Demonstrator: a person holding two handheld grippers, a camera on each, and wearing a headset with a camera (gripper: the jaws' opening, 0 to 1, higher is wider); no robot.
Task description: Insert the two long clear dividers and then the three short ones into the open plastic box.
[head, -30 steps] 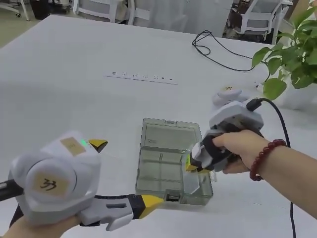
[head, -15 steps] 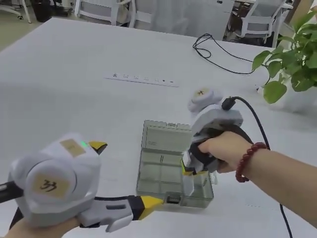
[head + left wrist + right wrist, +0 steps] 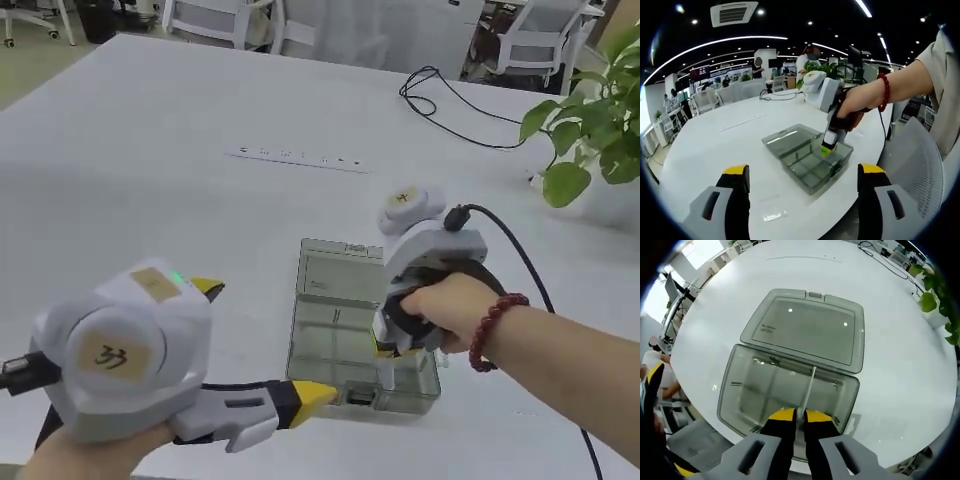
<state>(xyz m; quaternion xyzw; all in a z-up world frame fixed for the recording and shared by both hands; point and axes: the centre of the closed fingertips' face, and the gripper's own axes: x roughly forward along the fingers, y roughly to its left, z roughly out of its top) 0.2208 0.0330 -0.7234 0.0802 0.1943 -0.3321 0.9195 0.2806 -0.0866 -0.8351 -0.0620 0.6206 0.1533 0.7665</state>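
The right claw [image 3: 799,416] is pinched shut on a thin clear plastic divider [image 3: 809,385], which stands in the open see-through grey box [image 3: 727,385] just below it. The left claw [image 3: 800,172] is wide open and empty. I think this is the first divider, with four to go.

In the head view the right hand [image 3: 450,310] is covering most of the right gripper [image 3: 386,350], so we are not making out its jaws there, and it is also hiding the right side of the open box [image 3: 320,335]. In the right gripper view the closed jaws are swallowing the near end of the clear divider [image 3: 809,387]. We are finding the lid label [image 3: 768,328] too small to read. The head view's edges are cropping the plant [image 3: 600,120] and the rear of the left gripper [image 3: 262,340].
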